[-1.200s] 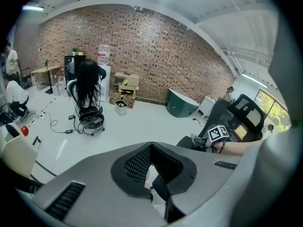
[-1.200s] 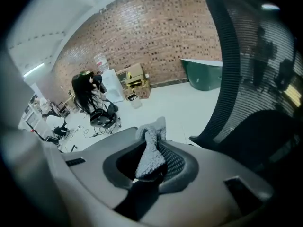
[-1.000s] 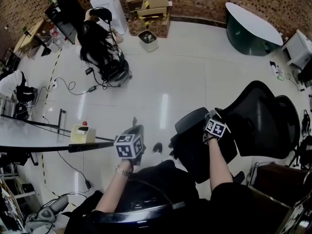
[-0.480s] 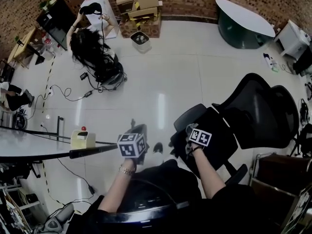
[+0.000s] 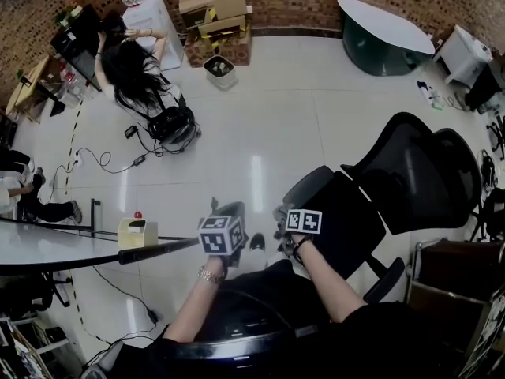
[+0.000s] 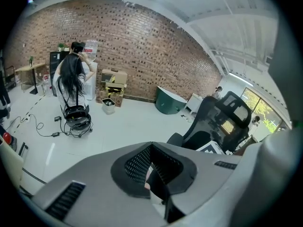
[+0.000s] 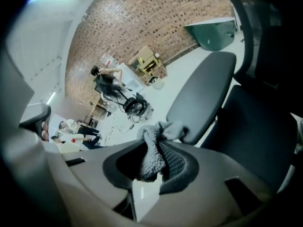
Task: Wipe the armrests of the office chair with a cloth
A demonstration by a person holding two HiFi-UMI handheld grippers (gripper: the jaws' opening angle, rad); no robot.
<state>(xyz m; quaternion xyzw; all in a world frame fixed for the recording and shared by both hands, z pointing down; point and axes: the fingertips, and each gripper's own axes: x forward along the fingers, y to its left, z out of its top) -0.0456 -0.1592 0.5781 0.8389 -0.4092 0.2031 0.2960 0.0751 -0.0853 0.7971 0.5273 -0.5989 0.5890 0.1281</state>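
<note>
The black office chair [image 5: 410,172] stands at the right of the head view, its grey left armrest pad [image 5: 306,186] nearest me. My right gripper [image 5: 287,223] is at the near end of that pad, shut on a grey knitted cloth [image 7: 154,148]. In the right gripper view the cloth bunches up out of the jaws and touches the end of the armrest [image 7: 201,91], with the seat [image 7: 258,122] to its right. My left gripper [image 5: 227,213] hovers over the floor left of the chair, jaws together and nothing between them [image 6: 151,183].
A white table [image 5: 47,247] with a small yellow box [image 5: 136,231] lies at the left. A person with long dark hair [image 5: 134,73] stands far left beside cardboard boxes [image 5: 213,6]. Cables [image 5: 102,160] trail on the floor. A dark cabinet [image 5: 450,290] sits at the right.
My right gripper has drawn back with the cloth from the far side of the seat to the near end of the left armrest. The left gripper has hardly moved.
</note>
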